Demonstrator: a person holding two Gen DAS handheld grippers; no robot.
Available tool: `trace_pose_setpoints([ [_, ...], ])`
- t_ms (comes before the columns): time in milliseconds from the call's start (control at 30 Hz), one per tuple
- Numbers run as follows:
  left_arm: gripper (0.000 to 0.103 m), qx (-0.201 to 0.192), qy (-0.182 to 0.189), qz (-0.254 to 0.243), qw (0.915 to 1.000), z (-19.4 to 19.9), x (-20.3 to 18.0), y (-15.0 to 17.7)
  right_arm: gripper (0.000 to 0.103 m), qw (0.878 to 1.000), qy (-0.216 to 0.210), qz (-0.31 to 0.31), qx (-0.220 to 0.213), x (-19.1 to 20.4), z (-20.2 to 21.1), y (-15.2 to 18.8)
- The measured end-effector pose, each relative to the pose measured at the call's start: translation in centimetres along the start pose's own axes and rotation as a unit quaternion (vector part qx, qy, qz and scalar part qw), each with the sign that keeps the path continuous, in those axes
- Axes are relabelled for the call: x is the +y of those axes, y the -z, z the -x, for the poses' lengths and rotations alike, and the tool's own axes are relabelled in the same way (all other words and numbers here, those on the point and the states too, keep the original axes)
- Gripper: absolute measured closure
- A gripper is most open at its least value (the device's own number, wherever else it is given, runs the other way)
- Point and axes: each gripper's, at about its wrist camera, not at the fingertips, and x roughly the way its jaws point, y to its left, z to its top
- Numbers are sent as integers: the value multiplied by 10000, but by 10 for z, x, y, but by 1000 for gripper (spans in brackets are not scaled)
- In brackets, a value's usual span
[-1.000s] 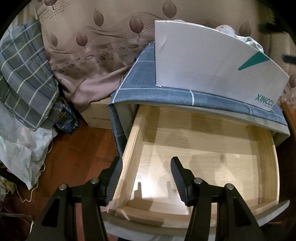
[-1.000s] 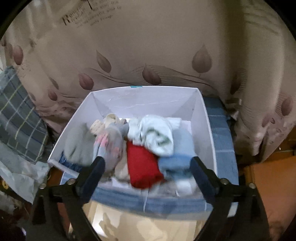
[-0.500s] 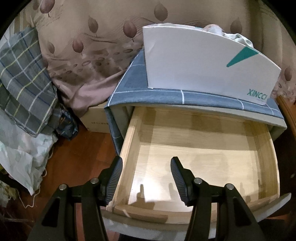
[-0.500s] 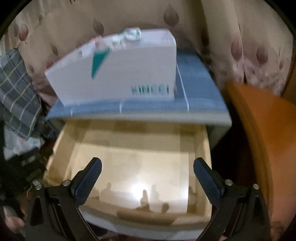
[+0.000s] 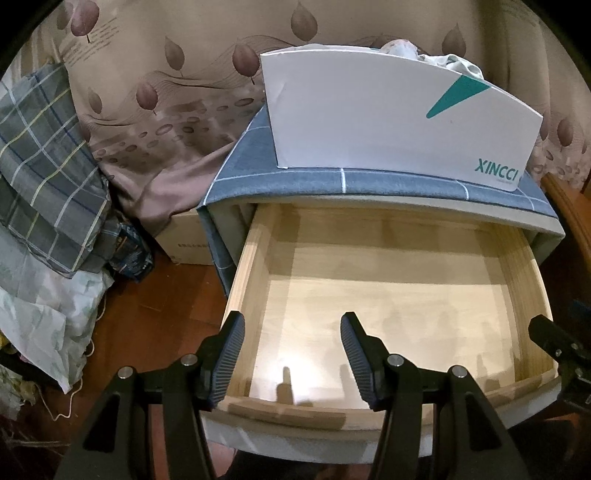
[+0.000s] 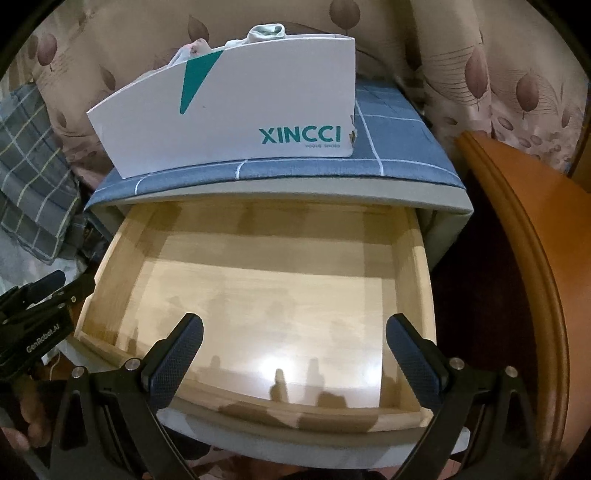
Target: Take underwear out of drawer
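Wooden drawer [image 6: 258,295] sits pulled out and bare. The underwear [image 6: 266,31] peeks from the white box [image 6: 236,110] on top. Left gripper [image 5: 291,354] and right gripper [image 6: 293,350] hang wide, holding nothing. Emptying looks done; pushing the drawer shut probably comes next.

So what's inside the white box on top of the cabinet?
Pale bunched cloth pokes over the rim of the white box. Its front wall hides everything lower down. The drawer below shows only bare wood.
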Motion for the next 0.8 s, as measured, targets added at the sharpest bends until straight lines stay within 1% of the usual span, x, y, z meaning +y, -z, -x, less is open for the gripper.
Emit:
trace_pose_setpoints([
  [267,48,10,-9,-23,10000,0,-2,0,4,9998,25,-185,97,-4,-4,-1],
  [800,48,9,-16,-88,10000,-2,-4,2,4,9995,-15,-238,227,-5,-9,0],
])
